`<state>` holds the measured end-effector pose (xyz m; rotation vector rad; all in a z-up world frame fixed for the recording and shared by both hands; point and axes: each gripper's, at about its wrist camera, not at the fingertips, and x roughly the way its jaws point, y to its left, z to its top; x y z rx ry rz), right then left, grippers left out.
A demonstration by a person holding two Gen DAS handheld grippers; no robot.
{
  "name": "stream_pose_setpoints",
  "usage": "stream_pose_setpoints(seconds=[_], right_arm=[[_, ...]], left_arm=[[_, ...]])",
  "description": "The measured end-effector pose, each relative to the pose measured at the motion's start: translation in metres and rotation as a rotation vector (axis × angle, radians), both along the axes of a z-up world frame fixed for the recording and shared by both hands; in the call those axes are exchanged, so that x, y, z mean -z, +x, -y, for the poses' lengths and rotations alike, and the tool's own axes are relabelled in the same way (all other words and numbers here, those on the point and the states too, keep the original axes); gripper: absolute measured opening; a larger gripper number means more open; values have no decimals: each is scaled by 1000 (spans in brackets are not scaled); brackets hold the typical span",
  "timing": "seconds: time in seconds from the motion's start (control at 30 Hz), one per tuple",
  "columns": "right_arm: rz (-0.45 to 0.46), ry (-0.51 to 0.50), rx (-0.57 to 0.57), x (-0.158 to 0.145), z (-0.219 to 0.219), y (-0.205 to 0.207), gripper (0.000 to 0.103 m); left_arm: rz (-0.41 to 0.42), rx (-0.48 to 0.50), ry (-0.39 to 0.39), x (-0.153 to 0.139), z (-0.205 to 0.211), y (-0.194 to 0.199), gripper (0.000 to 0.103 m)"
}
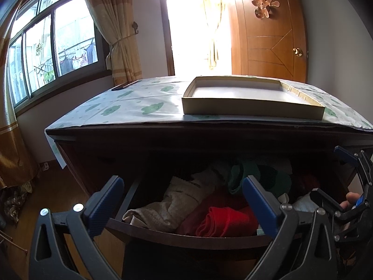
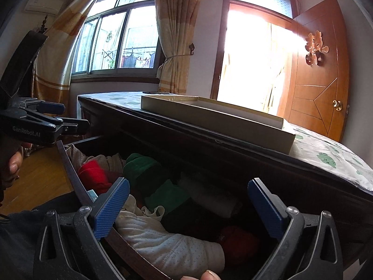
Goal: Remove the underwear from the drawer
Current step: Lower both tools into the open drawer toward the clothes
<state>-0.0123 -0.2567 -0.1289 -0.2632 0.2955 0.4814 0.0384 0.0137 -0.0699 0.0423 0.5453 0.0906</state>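
The dark wooden drawer (image 1: 186,235) stands pulled open and holds rolled and folded garments: a beige one (image 1: 172,205), a red one (image 1: 223,221) and a green one (image 1: 247,172). My left gripper (image 1: 184,200) is open and empty, just above the drawer's front edge over the beige and red garments. In the right wrist view the drawer front (image 2: 74,177) runs down the left. My right gripper (image 2: 188,200) is open and empty above a white dotted garment (image 2: 167,245), with green (image 2: 139,165) and red (image 2: 95,172) garments further in. The right gripper also shows in the left wrist view (image 1: 349,186).
A shallow cardboard box lid (image 1: 247,98) lies on the dresser top, which has a cloth with a green pattern (image 1: 130,107). Behind are a window with curtains (image 1: 53,53), a bright doorway and a wooden door (image 1: 272,35). Wooden floor (image 1: 58,191) lies to the left.
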Motion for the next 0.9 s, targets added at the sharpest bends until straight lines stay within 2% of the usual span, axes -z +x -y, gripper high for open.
stream_pose_setpoints(seconds=[0.4,0.63,0.9], right_arm=[[-119,-30,6,-2,-3,-3,103],[-289,30,-26,-3,5,4,102],[-316,-7,-28,-3,4,1,102]], left_arm=[[-3,2,-2,-1,0,0,103],[-7,4,-4,-2,1,0,103],[-7,25,-7,-2,2,-2,103]])
